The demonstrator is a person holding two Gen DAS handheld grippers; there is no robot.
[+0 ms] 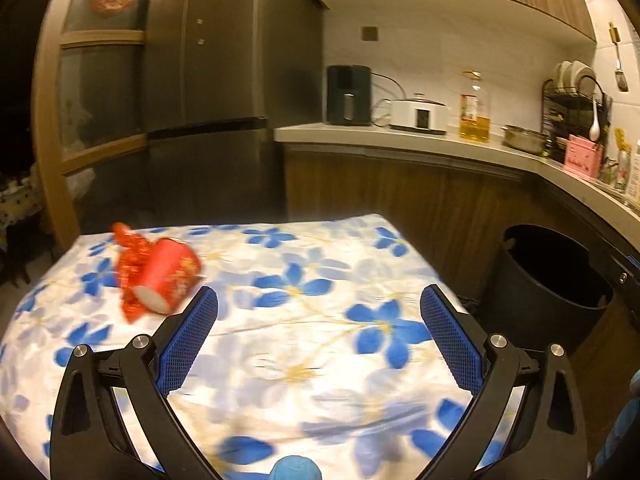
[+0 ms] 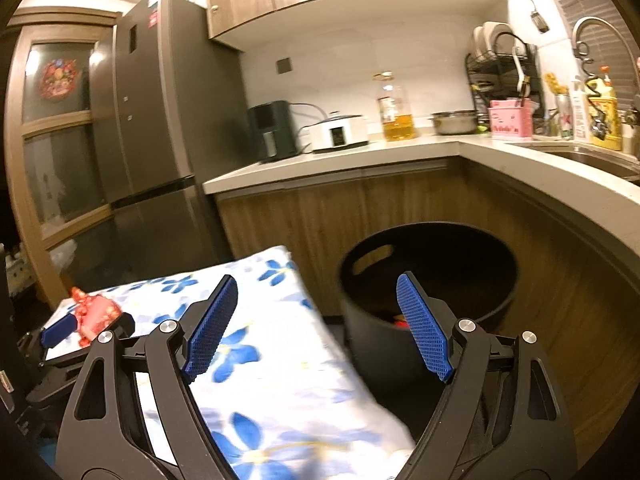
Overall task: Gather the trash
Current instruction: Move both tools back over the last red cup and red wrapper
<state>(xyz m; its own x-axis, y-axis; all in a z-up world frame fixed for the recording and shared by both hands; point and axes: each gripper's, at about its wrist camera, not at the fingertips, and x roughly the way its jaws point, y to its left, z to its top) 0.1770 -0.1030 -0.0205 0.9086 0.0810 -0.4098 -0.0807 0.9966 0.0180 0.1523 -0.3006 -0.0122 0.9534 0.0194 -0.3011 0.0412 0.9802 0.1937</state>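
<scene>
Left claw point(image 1: 319, 304): jaws spread wide, nothing between the blue pads; it hangs over the flowered cloth, near the middle of the table.
Right claw point(image 2: 317, 292): jaws apart and empty; its left pad is over the table's right edge, its right pad over the mouth of the bin.
Table point(image 1: 304, 368): covered in a white cloth with blue flowers; bare cloth lies ahead of the left claw to the far edge and out to its right side.
Red cup point(image 1: 170, 278): on its side on the cloth, ahead and to the left of the left claw, just beyond the tip of its left pad, white base toward the camera; blurred.
Red wrapper point(image 1: 129, 264): crumpled, touching the cup on its far left side, near the table's left edge.
Bin point(image 2: 432, 276): black, round, open-topped, on the floor just beside the table's right edge, ahead of the right claw; something red shows low inside, too dim to name.
Gap: a narrow dark strip of floor between the table's right edge and the bin wall.
Counter point(image 2: 360, 156): beyond the table and bin, curving round to the right behind the bin; wood cabinet fronts below it.
Fridge point(image 1: 208, 80): tall, dark, beyond the table's far left corner.
</scene>
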